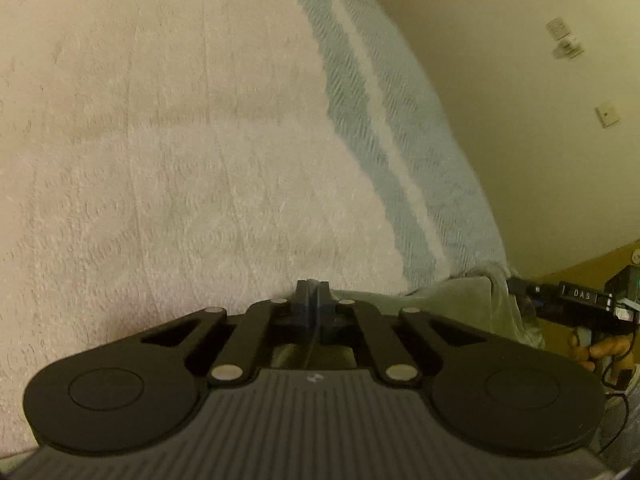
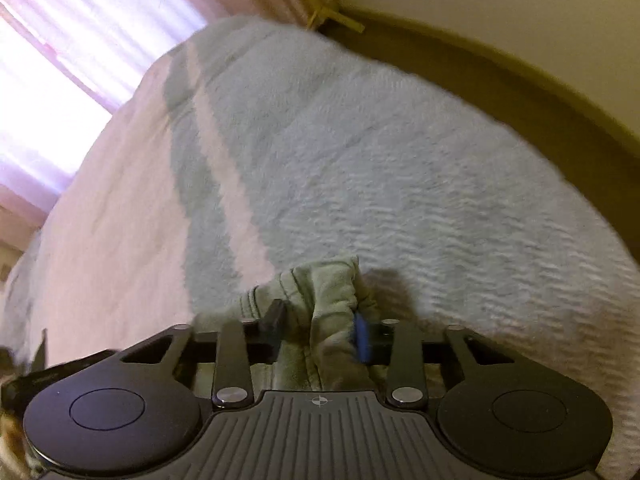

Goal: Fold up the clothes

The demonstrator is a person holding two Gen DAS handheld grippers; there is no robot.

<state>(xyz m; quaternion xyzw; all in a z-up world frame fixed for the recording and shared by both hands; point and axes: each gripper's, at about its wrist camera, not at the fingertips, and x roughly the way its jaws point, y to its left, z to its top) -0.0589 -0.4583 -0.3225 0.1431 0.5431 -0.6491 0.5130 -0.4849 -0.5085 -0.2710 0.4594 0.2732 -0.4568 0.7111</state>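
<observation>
Only striped bedding (image 1: 168, 152) surrounds both grippers' fingers, left (image 1: 311, 294) and right (image 2: 318, 328), pinching the green garment (image 2: 328, 292).

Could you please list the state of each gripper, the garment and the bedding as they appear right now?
left gripper: fingers closed together at the green garment's edge.
right gripper: clamped on a bunched fold of the garment.
green garment: crumpled, held between both grippers.
blanket: spread flat over the bed, pink and pale blue stripes.

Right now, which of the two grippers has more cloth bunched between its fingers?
The right gripper: a thick wad of grey-green garment fills it. The left gripper looks pinched shut.
</observation>
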